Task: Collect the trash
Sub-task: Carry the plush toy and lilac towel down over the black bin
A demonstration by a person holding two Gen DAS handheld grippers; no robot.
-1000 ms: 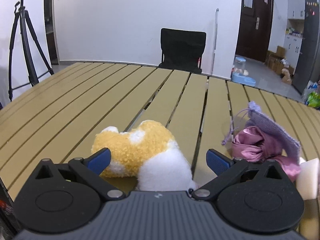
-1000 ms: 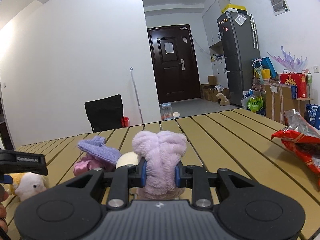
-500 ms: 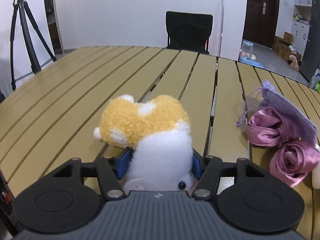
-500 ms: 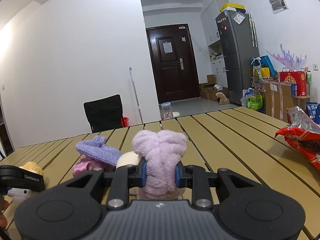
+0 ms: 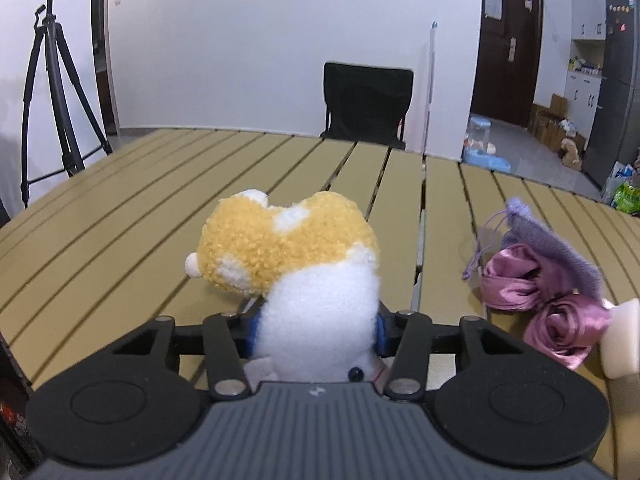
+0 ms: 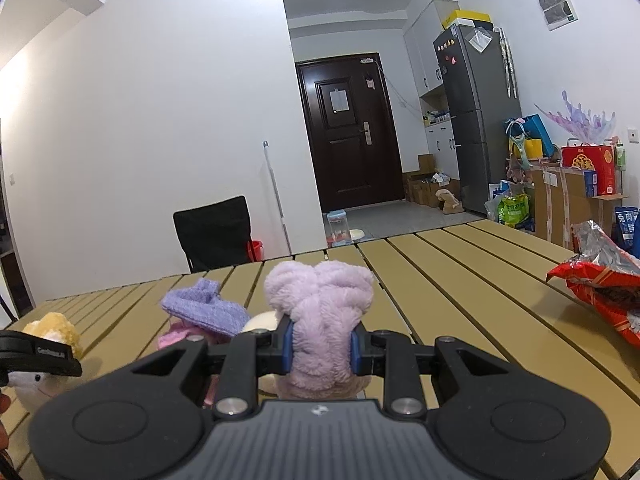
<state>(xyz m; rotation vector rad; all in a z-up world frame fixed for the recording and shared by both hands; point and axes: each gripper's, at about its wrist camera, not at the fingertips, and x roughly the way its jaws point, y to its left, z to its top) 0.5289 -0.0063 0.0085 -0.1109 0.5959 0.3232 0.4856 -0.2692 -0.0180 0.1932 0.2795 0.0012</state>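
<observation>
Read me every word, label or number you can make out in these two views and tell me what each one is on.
"免肉" in white on the blue bag at the far right edge; lines below it too small to read.
Small white lettering on the left gripper's finger: too blurred to read.
Red gift box: gold emblem, unreadable.
Red snack bag: print unreadable.
Paper on the door and fridge notes: illegible.

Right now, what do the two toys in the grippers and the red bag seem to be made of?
Yellow-white toy: curly plush fabric, matte, looks soft and stuffed. Lilac toy: fluffy long-pile plush, matte, dented where the fingers press it. Red bag: probably thin foil-lined plastic; it is crinkled, glossy outside and silver inside.
</observation>
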